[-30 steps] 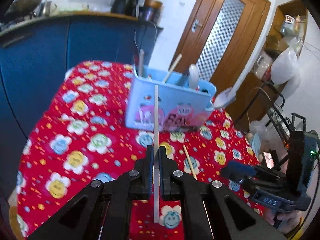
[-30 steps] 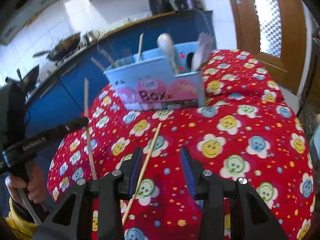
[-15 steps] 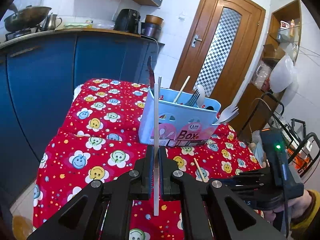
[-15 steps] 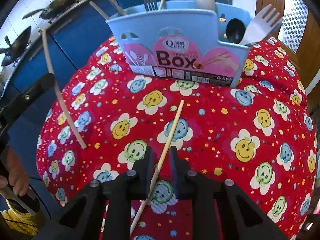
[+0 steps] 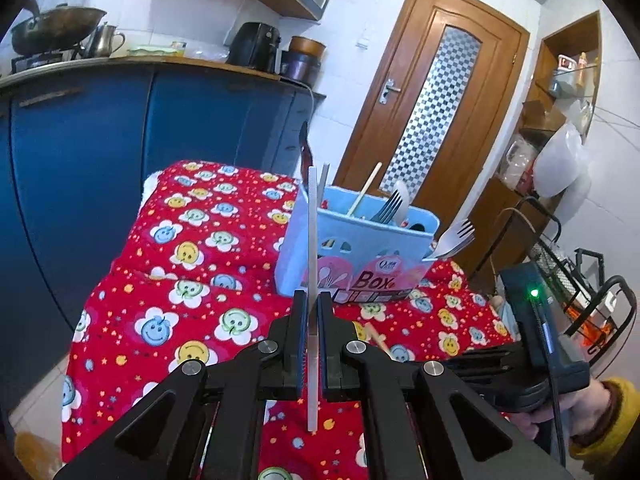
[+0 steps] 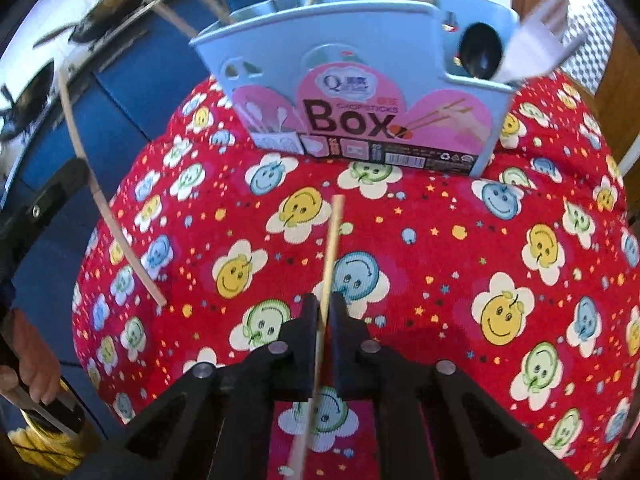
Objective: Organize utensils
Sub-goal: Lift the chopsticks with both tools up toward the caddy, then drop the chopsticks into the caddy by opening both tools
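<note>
A light blue utensil box (image 5: 360, 252) with a pink "Box" label stands on the red flowered tablecloth; it also shows in the right wrist view (image 6: 360, 92). It holds forks, spoons and a chopstick. My left gripper (image 5: 311, 312) is shut on a pale chopstick (image 5: 313, 232), held upright above the cloth in front of the box; it shows at the left of the right wrist view (image 6: 100, 200). My right gripper (image 6: 323, 312) is shut on a wooden chopstick (image 6: 330, 248) that lies on the cloth pointing toward the box.
Blue kitchen cabinets (image 5: 120, 140) with a wok and kettle on top stand behind the table. A wooden door (image 5: 432, 92) is at the back right. A black wire rack (image 5: 592, 308) stands at the right. The cloth (image 6: 500, 260) falls off at the table's edges.
My right gripper has closed on the chopstick lying on the cloth and moved closer to the box. My left gripper has lifted its chopstick a little higher.
</note>
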### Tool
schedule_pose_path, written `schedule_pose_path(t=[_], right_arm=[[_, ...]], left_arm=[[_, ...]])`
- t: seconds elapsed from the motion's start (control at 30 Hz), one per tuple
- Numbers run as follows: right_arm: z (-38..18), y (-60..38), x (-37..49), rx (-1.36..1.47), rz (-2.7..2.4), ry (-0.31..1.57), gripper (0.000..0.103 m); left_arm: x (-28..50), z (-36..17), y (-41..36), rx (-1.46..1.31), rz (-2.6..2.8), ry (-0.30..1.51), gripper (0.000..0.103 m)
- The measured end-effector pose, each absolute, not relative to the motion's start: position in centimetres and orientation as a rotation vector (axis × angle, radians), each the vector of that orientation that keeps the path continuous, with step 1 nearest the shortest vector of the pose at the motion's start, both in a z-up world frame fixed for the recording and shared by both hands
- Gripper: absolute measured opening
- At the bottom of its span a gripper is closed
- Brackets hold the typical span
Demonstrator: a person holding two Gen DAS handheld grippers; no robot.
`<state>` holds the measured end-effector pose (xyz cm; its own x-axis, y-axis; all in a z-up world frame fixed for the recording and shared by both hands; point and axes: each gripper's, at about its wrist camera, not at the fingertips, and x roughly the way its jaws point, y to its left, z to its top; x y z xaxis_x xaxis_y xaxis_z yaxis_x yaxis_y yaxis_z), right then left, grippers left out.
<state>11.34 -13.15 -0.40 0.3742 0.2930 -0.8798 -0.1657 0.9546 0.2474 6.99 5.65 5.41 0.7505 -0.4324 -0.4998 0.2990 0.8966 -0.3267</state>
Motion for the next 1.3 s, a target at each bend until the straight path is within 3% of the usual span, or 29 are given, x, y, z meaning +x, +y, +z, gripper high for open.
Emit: schedule_pose_path(t=[0.17, 0.5, 0.9, 1.3], right_arm=[[0.1, -14.2, 10.3, 0.23, 0.322, 1.071, 0.006], [6.9, -17.0, 6.9, 0.265, 0.293, 0.674, 0.006], [11.0, -19.8, 10.1, 0.31, 0.251, 0.394, 0.006], [12.2, -19.6, 15.7, 0.19, 0.134, 0.143, 0.006]], left_arm=[[6.5, 7.0, 5.2, -0.217, -0.419, 0.538, 0.005], [8.1, 11.1, 4.2, -0.204, -0.412, 0.439, 0.005], [12.9, 16.0, 1.4, -0.19, -0.392, 0.328, 0.005], [17.1, 13.8, -0.9, -0.14, -0.343, 0.317, 0.005]])
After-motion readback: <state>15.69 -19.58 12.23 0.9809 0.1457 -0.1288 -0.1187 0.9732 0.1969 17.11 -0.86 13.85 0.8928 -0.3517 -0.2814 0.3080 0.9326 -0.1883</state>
